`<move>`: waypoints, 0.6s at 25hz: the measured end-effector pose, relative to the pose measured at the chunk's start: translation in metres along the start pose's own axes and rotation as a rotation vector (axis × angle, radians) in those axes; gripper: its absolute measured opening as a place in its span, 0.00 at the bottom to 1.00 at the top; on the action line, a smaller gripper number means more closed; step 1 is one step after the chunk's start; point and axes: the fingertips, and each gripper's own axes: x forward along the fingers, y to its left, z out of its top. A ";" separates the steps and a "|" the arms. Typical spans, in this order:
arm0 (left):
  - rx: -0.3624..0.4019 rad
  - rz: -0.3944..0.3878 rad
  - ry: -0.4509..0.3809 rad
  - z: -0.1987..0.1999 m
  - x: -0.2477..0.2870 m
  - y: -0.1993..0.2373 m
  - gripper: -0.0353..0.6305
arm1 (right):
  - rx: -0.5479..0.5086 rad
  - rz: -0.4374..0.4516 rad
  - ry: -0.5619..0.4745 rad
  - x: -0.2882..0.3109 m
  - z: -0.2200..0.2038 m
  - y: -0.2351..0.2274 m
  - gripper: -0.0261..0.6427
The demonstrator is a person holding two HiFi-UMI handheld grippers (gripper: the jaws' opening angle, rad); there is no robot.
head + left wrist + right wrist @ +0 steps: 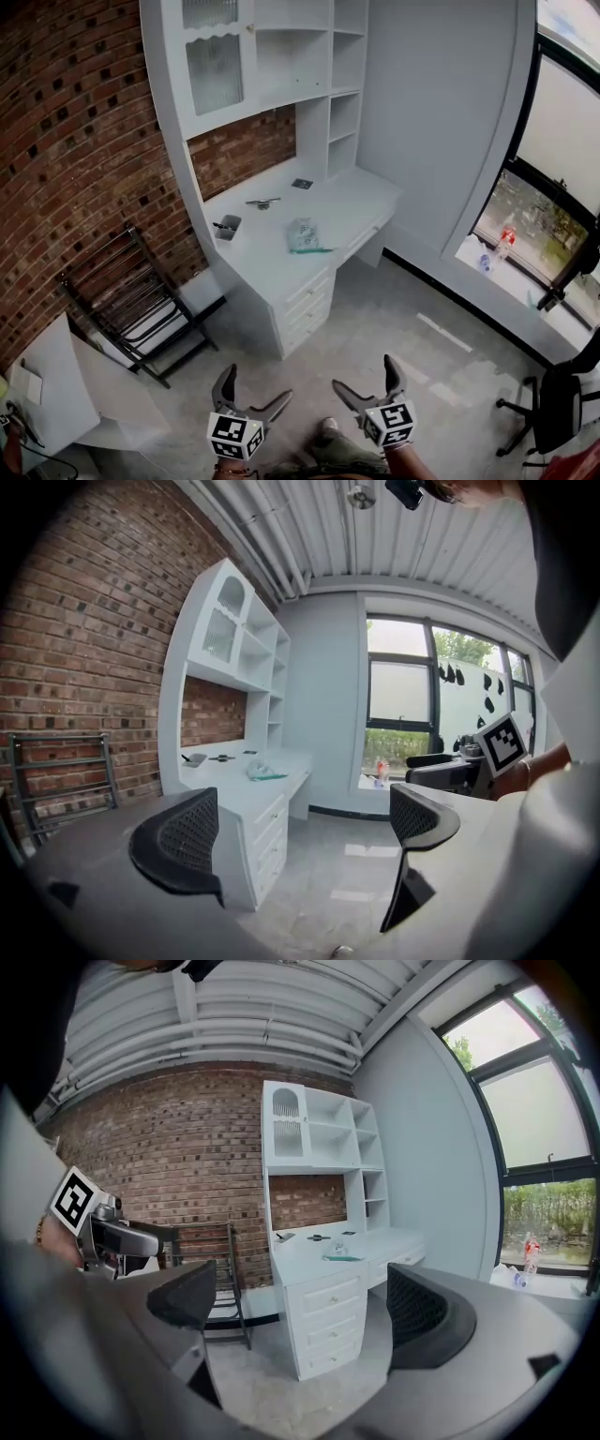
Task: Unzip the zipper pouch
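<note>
One white desk (352,202) by brick wall (75,141) holds the pouch (302,234).

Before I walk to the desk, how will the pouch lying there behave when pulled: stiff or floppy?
The pouch looks see-through and crumpled, so it is probably thin and floppy. It lies low on the smooth white desk, so it is likely light and may slide unless held down.
</note>
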 end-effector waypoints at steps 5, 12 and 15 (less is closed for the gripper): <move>-0.014 0.031 0.001 0.008 0.029 0.005 0.91 | -0.003 0.030 0.008 0.028 0.010 -0.026 0.88; -0.017 0.073 0.002 0.018 0.067 0.012 0.91 | 0.015 0.066 0.012 0.065 0.020 -0.061 0.85; -0.024 0.096 0.007 0.021 0.082 0.015 0.91 | 0.011 0.087 0.017 0.078 0.023 -0.073 0.84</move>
